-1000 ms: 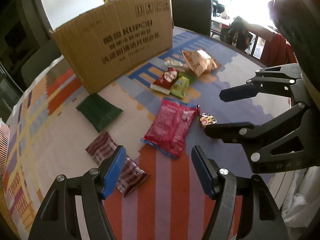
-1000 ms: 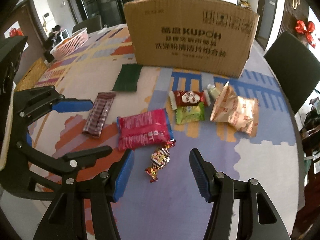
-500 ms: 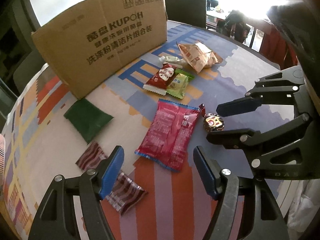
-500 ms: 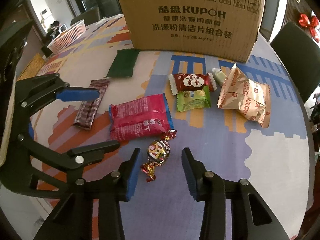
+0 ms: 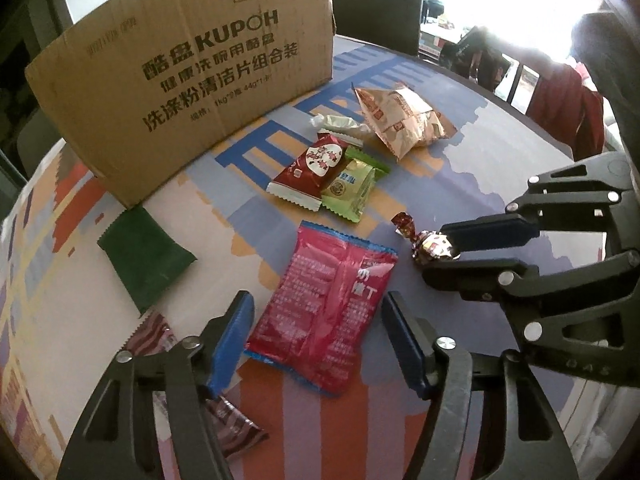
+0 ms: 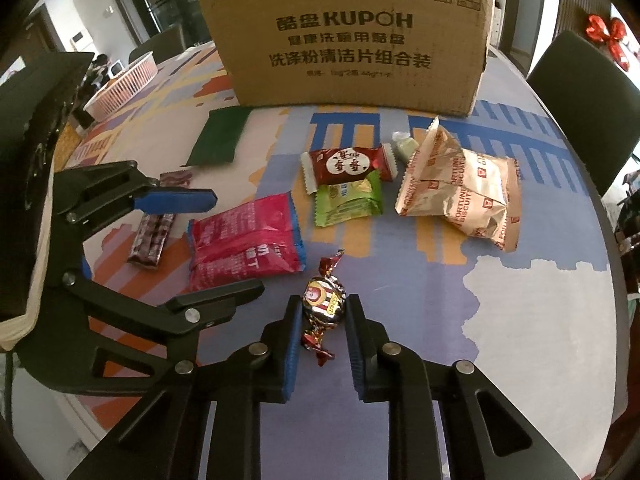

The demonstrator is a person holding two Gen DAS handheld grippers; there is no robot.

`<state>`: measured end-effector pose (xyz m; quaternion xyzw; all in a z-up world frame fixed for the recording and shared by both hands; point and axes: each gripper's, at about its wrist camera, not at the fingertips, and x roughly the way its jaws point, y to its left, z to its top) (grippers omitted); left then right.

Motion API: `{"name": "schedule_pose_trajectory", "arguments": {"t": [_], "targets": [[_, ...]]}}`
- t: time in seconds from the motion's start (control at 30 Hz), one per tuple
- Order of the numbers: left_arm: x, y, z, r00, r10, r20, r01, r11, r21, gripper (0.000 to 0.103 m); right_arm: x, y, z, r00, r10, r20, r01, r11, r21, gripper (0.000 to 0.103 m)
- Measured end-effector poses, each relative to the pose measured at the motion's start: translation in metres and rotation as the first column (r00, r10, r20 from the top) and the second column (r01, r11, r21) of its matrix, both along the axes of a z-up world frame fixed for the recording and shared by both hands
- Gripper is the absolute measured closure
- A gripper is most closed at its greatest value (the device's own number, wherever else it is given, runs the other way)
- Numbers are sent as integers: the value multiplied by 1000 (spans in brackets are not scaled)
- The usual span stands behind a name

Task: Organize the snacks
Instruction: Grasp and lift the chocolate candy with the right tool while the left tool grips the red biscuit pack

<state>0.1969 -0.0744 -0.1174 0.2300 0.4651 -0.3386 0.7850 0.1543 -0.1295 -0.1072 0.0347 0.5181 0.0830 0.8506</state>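
Snacks lie on a round patterned table in front of a cardboard box [image 6: 348,36]. My right gripper [image 6: 322,308] is shut on a twist-wrapped candy [image 6: 323,300], which also shows in the left wrist view [image 5: 432,245]. My left gripper [image 5: 318,316] is open over the near end of a red-pink packet [image 5: 332,304], its fingers on either side. A brown striped bar [image 5: 224,412] lies under the left finger. Further off lie a dark green packet [image 5: 144,256], a red packet [image 5: 316,168], a light green packet [image 5: 352,190] and a tan biscuit bag [image 5: 404,120].
A small pale wrapped sweet [image 5: 340,122] lies by the box. A pink basket [image 6: 124,84] stands at the far left of the table. Dark chairs [image 6: 588,108] stand around the table. The table edge [image 6: 600,216] curves along the right.
My right gripper has closed onto the candy. My left gripper has moved forward over the red-pink packet and stays open.
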Motion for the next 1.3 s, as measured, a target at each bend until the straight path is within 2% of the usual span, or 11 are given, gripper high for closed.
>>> {"name": "schedule_pose_trajectory", "arguments": {"t": [0.07,0.13,0.23,0.57,0.9,1.0,1.3], "targets": [[1,0,0,1000,17,-8,-17,1000,-10,45,0,-1,1,1000,4,2,-4,1000,9,81],[2,-2,0,999,34,-28,-35,999,-23,55,0,-1,1,1000,9,5,-9,1000,15,81],[2,0,2,996,68,-54,-71,996,-49,60,-1,-1,3,1000,16,15,-16,1000,23,81],[-5,9,10,970,232,-80,-239,965,-111,62,-10,-8,10,998,29,48,-31,999,44,81],[-19,24,41,915,401,-48,-403,896,-185,62,-20,-19,30,993,42,113,-50,997,63,81],[-20,28,56,901,432,-28,-428,879,-212,62,-20,-22,40,989,39,141,-49,997,67,81],[-16,33,103,879,473,61,-440,854,-279,62,-10,-23,77,969,33,246,-53,996,75,81]]}}
